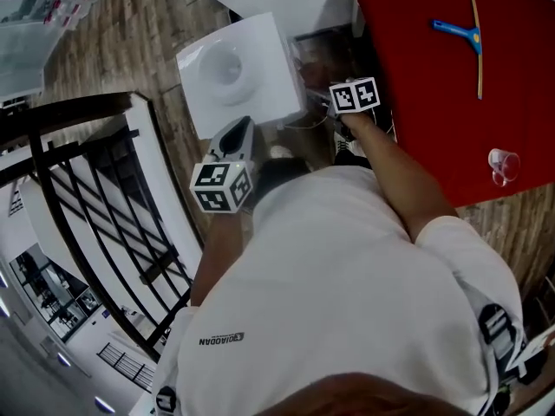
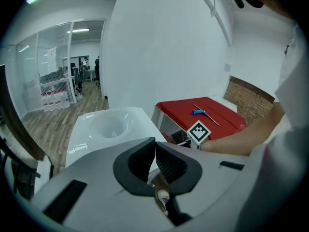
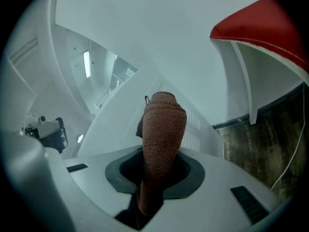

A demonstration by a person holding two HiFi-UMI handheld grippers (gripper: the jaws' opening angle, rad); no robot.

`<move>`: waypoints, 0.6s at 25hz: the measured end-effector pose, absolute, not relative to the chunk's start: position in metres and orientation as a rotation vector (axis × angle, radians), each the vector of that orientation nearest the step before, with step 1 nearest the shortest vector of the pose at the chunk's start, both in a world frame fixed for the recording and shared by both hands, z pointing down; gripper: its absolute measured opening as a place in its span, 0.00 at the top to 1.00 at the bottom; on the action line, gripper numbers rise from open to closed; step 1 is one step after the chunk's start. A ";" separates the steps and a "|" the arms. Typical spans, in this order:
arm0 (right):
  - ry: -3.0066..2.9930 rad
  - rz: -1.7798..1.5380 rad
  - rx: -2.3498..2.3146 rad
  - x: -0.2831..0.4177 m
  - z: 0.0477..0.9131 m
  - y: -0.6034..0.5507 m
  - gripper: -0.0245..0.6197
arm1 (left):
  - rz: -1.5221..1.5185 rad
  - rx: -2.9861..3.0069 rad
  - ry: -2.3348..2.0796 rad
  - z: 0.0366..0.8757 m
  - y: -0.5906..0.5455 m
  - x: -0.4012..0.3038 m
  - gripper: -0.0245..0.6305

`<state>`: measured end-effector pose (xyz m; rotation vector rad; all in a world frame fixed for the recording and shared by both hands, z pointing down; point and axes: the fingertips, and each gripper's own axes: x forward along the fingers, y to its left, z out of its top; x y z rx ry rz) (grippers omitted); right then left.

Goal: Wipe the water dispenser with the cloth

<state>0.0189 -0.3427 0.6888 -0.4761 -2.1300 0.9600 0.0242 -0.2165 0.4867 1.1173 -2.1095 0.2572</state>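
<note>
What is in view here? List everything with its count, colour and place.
water dispenser: one, white, on the wooden floor beside the table
table: one, red top, right of the dispenser
tool: one, blue handle with a thin tan bar, on the table
cup: one, clear, near the table's edge
railing: one, black, to the person's left
cloth: one, rust-brown, between the right gripper's jaws
shirt: one, white, on the person
left gripper: one, grey, jaws together with nothing held, near the dispenser
right gripper: one, grey, jaws shut on the cloth
</note>
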 end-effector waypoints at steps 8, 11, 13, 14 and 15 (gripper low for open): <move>-2.025 0.908 -0.385 0.006 0.755 -0.349 0.85 | 0.259 1.143 -2.074 0.494 -0.235 0.014 0.96; -1.984 0.857 -0.370 0.000 0.780 -0.350 0.85 | 0.253 1.148 -2.069 0.495 -0.237 0.009 0.96; -1.948 0.831 -0.353 -0.001 0.798 -0.349 0.85 | 0.251 1.145 -2.068 0.494 -0.234 0.008 0.96; -1.926 0.823 -0.342 0.001 0.807 -0.348 0.85 | 0.251 1.140 -2.069 0.492 -0.232 0.008 0.96; -1.903 0.815 -0.330 0.003 0.815 -0.348 0.85 | 0.252 1.133 -2.070 0.491 -0.229 0.008 0.96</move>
